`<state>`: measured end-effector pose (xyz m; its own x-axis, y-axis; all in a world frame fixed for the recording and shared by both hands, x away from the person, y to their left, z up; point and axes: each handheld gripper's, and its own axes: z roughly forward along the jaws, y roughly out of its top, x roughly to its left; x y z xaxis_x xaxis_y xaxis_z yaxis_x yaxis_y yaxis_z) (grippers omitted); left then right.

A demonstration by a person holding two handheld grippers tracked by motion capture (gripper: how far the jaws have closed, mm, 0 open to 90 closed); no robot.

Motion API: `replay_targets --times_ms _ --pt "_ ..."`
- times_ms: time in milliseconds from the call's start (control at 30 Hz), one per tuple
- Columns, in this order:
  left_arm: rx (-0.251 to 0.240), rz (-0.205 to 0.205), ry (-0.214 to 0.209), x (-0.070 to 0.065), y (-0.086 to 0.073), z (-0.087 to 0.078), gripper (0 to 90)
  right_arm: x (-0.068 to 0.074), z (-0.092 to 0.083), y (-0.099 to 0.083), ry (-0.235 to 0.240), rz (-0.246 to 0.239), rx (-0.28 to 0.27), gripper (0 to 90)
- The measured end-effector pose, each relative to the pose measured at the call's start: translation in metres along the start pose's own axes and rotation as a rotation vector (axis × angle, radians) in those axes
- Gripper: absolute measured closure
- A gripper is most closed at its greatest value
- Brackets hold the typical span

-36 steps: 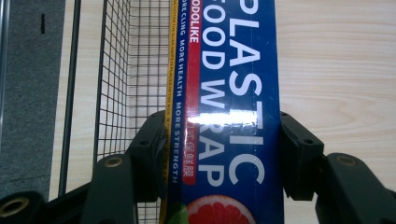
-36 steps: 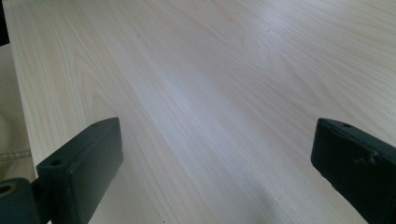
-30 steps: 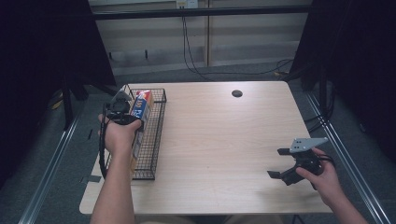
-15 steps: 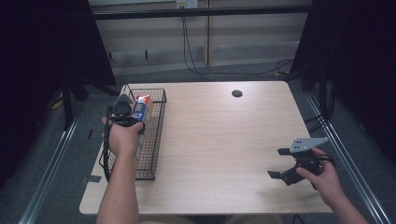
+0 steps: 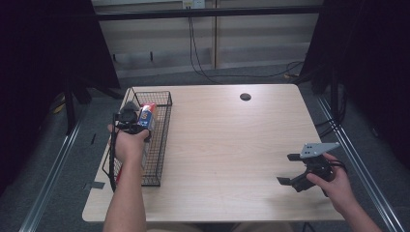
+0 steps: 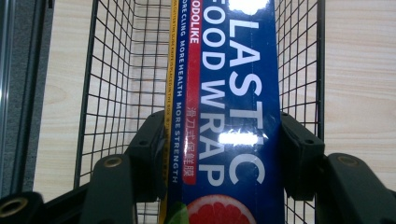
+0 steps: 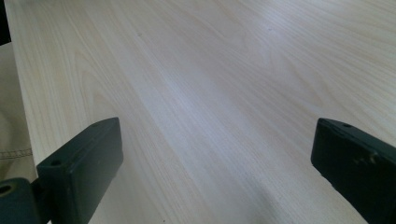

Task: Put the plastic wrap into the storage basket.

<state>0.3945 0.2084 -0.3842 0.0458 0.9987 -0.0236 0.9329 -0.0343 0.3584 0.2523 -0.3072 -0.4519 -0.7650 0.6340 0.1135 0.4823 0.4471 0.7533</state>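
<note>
Over the wire basket hugging the table's left edge, left gripper raised on an outstretched forearm, jaws clamped on both sides of a blue plastic food wrap box; across wide bare wood, near the right front corner, right gripper low, jaws spread wide, holding nothing.

Blue plastic-wrap box clamped lengthwise over wire basket
</note>
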Motion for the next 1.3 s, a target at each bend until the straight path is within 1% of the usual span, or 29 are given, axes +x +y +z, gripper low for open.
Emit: replay_targets --times_ms 67,100,200,267,367,500,633,667,733,767,867,900,1000,1067,1133,1267,1300 --pt "-0.001 -0.014 -0.001 -0.001 0.000 0.001 43.3 0.000 0.000 0.000 -0.001 -0.002 0.002 1.9" --pt "-0.002 -0.015 -0.001 -0.001 0.000 0.001 43.3 0.000 0.000 0.000 -0.004 -0.003 0.003 1.9" --pt "0.001 -0.002 0.012 0.000 0.000 0.002 43.3 0.000 0.000 0.000 -0.003 -0.002 0.001 1.9" --pt "0.002 -0.004 0.012 0.000 0.000 0.003 43.2 0.000 0.000 0.000 -0.003 -0.003 0.004 1.9" --pt "0.004 0.006 0.013 0.000 0.000 0.004 43.3 0.000 0.000 0.000 -0.004 -0.004 0.004 1.9" --pt "0.010 0.009 0.012 0.000 0.001 0.006 43.2 0.001 0.001 0.000 0.001 -0.003 0.005 1.9" --pt "0.019 0.006 0.017 -0.001 0.001 0.007 43.2 0.001 0.001 0.000 0.001 -0.001 0.006 1.9" --pt "0.017 0.013 0.015 0.000 0.001 0.008 43.2 0.001 0.001 0.000 0.001 -0.001 0.007 1.9" --pt "0.019 0.016 0.023 -0.001 0.001 0.009 43.2 0.001 0.001 0.000 0.002 0.000 0.007 1.9" --pt "0.020 0.007 0.017 -0.002 0.001 0.010 43.2 0.001 0.001 0.000 0.002 0.000 0.008 1.9" --pt "0.019 0.004 0.016 -0.003 0.001 0.010 43.1 0.001 0.001 0.000 0.005 0.000 0.009 1.9" --pt "0.022 0.016 0.018 -0.002 0.001 0.010 43.1 0.001 0.001 0.000 0.003 0.000 0.008 1.9" --pt "0.023 0.018 0.019 -0.001 0.001 0.011 43.1 0.001 0.002 0.000 0.002 -0.003 0.009 1.9" --pt "0.025 0.012 0.017 -0.002 0.001 0.012 43.1 0.001 0.002 0.000 0.005 -0.008 0.008 2.0" --pt "0.028 0.017 0.019 -0.001 0.001 0.012 43.1 0.001 0.002 0.000 0.004 -0.008 0.008 1.9" --pt "0.031 0.011 0.013 -0.002 0.001 0.013 43.1 0.001 0.002 0.000 0.005 -0.007 0.010 1.9" --pt "0.032 0.018 0.014 -0.001 0.001 0.014 43.0 0.001 0.002 -0.001 0.006 -0.008 0.010 1.9"
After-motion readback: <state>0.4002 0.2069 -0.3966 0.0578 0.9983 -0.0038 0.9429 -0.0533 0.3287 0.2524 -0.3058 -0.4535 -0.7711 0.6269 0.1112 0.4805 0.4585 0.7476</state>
